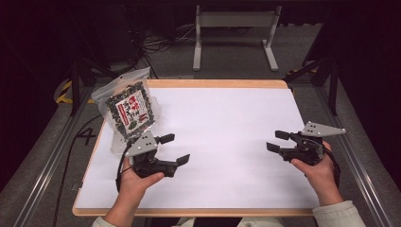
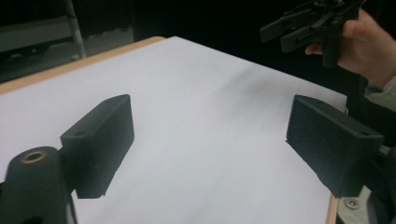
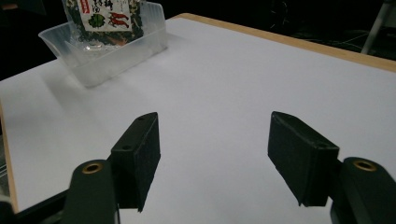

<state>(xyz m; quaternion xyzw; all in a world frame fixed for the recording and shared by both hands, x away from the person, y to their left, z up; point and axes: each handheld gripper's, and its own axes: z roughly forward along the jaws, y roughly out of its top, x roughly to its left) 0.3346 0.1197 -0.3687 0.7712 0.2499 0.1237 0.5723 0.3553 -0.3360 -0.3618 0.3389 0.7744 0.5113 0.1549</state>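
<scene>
At the near edge of a white-topped table [image 1: 227,142] with a wooden rim, a person in pale sleeves holds a two-jaw gripper in each hand. The left gripper [image 1: 177,148] hangs low over the left part of the white surface, its jaws spread wide with nothing between them, the black pads [image 2: 100,142] framing bare tabletop in the left gripper view. Well apart from it, at the table's right side, the right gripper [image 1: 277,141] points inward toward the middle, its jaws likewise released and empty over the white sheet. Beyond the left gripper, close to the table's left edge, a clear plastic tub [image 3: 126,49] stands on the surface, and in it a printed snack bag [image 1: 130,109] rises upright, its dark label with red lettering facing the person, its clear top tilted toward the far left. Neither gripper touches the tub or the bag. Behind the table, a grey metal frame [image 1: 235,28] stands on the dark floor among cables.
</scene>
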